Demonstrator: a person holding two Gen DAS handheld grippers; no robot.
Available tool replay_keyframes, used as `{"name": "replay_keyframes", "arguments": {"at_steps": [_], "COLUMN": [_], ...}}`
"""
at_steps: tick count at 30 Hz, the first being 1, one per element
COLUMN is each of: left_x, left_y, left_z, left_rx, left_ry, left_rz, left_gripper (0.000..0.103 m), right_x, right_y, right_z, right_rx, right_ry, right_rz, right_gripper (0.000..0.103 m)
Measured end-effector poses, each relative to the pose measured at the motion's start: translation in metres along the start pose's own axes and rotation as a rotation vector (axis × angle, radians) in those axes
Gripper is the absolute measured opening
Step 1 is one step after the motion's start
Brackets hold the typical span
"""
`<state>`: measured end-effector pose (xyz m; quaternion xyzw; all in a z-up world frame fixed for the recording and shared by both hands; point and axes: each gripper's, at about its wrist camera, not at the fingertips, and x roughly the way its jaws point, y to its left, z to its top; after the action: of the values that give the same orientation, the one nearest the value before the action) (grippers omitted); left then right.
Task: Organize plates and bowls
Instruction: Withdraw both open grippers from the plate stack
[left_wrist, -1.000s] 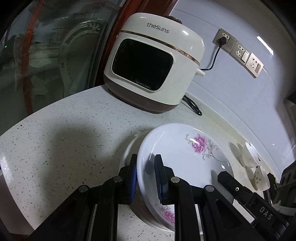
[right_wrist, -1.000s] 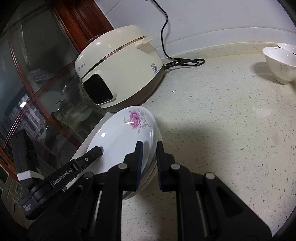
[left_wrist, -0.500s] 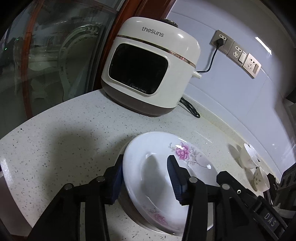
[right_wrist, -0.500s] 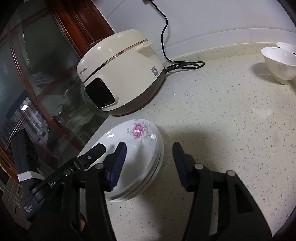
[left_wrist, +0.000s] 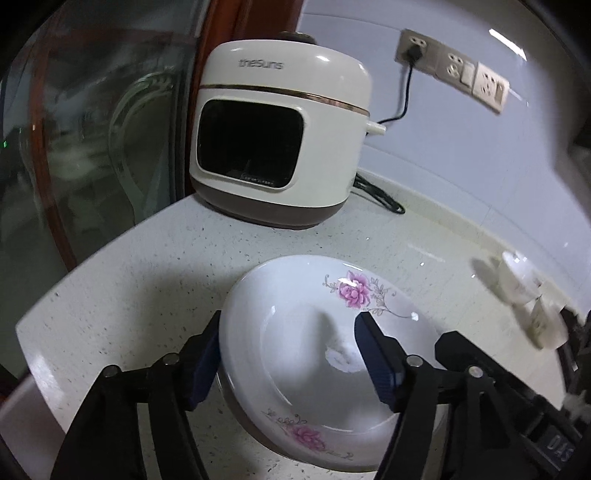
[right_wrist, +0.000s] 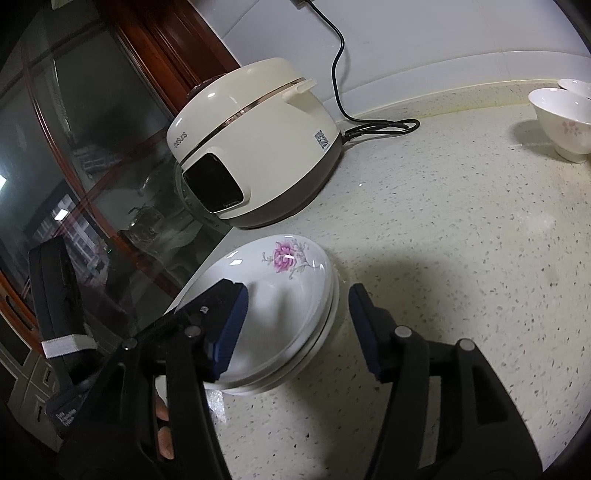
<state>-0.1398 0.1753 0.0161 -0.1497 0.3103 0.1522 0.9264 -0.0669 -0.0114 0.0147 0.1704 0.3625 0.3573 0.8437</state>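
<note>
A: On the speckled surface (right_wrist: 461, 229), near its corner, sits the stack of flowered plates (right_wrist: 295, 295), top plate (left_wrist: 314, 332) level. Behind it: a cream rice cooker (left_wrist: 280, 140), cord running to a wall socket strip (left_wrist: 454, 66). To the far right: two white bowls (right_wrist: 561, 122), well apart from the stack. A glass cabinet door (right_wrist: 92, 166) borders the surface on the left.

B: Obstructions?

A: Only the tongs themselves. The left tongs (left_wrist: 288, 354) straddle the stack's near-left rim; the right tongs (right_wrist: 295, 321) straddle its right rim. The left unit's body shows in the right wrist view, with fingertips (right_wrist: 162, 428) of the person's hand under it.

B: Tong state?

A: Both sets are opening. Plate rim lies between each pair of pads, but the pads stand clear of it; nothing is gripped.

B: Change from one second ago?

A: Then both sets were clamped on the top plate, held tilted above the stack. Now it lies flat on the stack, released.
</note>
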Motion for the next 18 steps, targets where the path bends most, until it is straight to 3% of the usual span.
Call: {"name": "replay_keyframes", "arguments": {"at_steps": [3, 7, 12, 18], "left_x": [0.000, 0.001, -0.014, -0.022], "left_y": [-0.002, 0.002, -0.009, -0.013], "left_z": [-0.001, 0.000, 0.006, 0.007], "left_rx": [0.006, -0.008, 0.031, 0.040], "left_ry": [-0.003, 0.005, -0.055, -0.072], "left_rz": [0.036, 0.038, 0.053, 0.060], "left_gripper": [0.079, 0.079, 0.080, 0.081], "right_x": [-0.001, -0.002, -0.005, -0.010], "right_y": [0.000, 0.000, 0.000, -0.005], "right_z": [-0.001, -0.001, -0.002, -0.002], "right_rx": [0.004, 0.004, 0.012, 0.036], "right_ry": [-0.006, -0.008, -0.022, -0.040], "right_rz": [0.002, 0.008, 0.016, 0.027], "right_gripper": [0.061, 0.062, 0.064, 0.068]}}
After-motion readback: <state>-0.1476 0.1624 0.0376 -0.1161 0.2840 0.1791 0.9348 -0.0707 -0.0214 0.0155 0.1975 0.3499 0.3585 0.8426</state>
